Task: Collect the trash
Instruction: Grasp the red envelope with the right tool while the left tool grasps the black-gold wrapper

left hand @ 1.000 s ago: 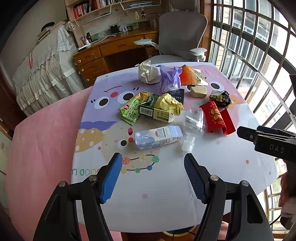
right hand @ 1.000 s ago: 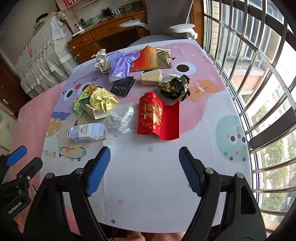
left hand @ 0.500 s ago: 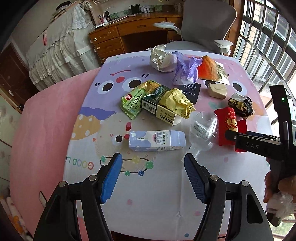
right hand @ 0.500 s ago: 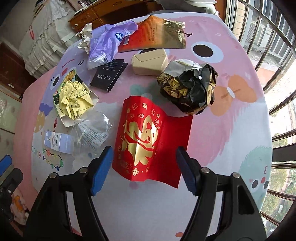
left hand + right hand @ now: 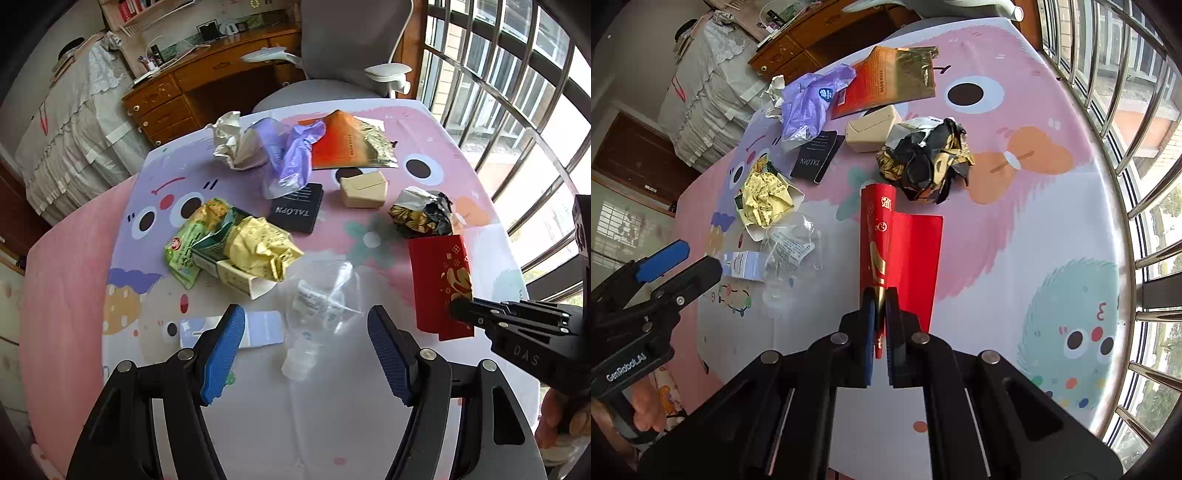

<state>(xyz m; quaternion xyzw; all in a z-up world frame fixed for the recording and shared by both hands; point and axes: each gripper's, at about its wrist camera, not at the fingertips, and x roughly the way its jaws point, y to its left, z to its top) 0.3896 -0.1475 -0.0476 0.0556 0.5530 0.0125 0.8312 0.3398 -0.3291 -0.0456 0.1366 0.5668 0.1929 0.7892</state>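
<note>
Cartoon-print tablecloth (image 5: 424, 147) strewn with wrappers, wooden desk (image 5: 207, 85), barred window (image 5: 1145, 110) beside.

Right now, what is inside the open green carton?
Crumpled yellow paper fills the green carton and spills from its open end. Anything beneath the paper is covered.
</note>
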